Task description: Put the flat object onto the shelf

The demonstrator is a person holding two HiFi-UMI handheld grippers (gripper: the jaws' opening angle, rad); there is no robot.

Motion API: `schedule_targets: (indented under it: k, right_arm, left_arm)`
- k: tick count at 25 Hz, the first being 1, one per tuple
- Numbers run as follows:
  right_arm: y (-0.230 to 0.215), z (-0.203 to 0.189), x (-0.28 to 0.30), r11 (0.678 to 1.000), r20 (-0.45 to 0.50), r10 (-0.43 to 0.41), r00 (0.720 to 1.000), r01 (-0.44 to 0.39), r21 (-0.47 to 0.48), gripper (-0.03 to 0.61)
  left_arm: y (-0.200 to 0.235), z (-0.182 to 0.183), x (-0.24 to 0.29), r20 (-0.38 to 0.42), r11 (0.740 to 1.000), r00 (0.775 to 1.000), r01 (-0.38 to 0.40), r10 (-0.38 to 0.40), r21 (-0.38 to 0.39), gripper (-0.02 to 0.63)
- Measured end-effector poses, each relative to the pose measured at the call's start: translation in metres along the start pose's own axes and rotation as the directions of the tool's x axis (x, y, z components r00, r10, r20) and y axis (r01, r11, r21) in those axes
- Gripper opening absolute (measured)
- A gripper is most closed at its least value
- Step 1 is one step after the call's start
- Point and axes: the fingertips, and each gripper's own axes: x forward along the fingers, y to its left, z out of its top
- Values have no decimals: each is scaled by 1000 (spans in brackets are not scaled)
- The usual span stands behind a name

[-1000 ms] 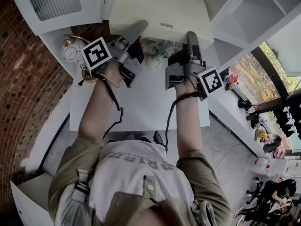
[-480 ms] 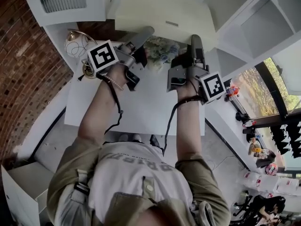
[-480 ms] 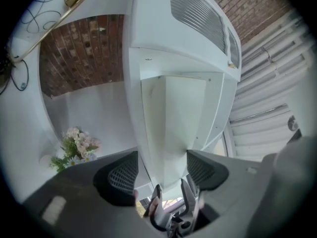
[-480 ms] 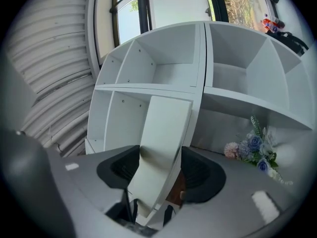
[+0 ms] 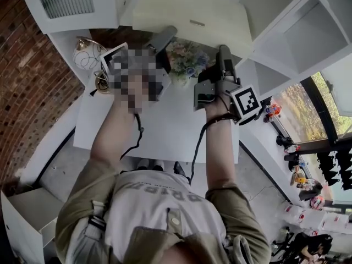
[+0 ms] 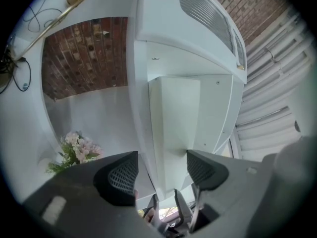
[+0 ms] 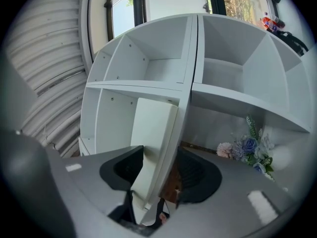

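A white table [image 5: 165, 125] fills the middle of the head view, with a brick wall [image 5: 27, 81] down the left side. A white shelf [image 5: 308, 32] of open compartments stands at the upper right, and a white cabinet [image 5: 71, 1] with a vent grille at the upper left. Flowers [image 5: 186, 59] stand at the table's far end, between the two grippers.

The board [image 5: 187, 10], flat and cream, lies across the top centre of that view, above the flowers. Its near edge meets both grippers. Whether its far end rests on anything cannot be told.

The left gripper [image 5: 163, 37] reaches up to the board's near left edge. In the left gripper view the jaws stand fairly wide and the board [image 6: 173, 118] fills the space between them, so they are clamped on it.

The right gripper [image 5: 224, 56] reaches the near right edge. Its jaws have just been closing, with the board [image 7: 151, 133] between them. In the right gripper view the board lies against the jaw on the left of the frame. A thin dark gap shows before the jaw on the right, so the grip is not closed. Behind it the shelf's compartments fan out across the upper frame.
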Motion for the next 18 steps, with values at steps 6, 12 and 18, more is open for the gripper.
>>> schedule_targets:
  k: [6, 12, 18]
  right_arm:
    - [-6, 2, 13, 999, -9, -16, 1000, 16, 34, 199]
    - [-15, 3, 26, 993, -26, -62, 998, 65, 99, 199]
    - [-22, 8, 32, 987, -29, -114, 993, 116, 110, 219]
  left_arm:
    - [7, 6, 11, 23, 1000, 1000, -7, 8, -27, 322]
    - [12, 9, 23, 37, 998, 999, -15, 17, -62, 316]
    - [13, 6, 29, 19, 999, 999, -25, 26, -45, 316]
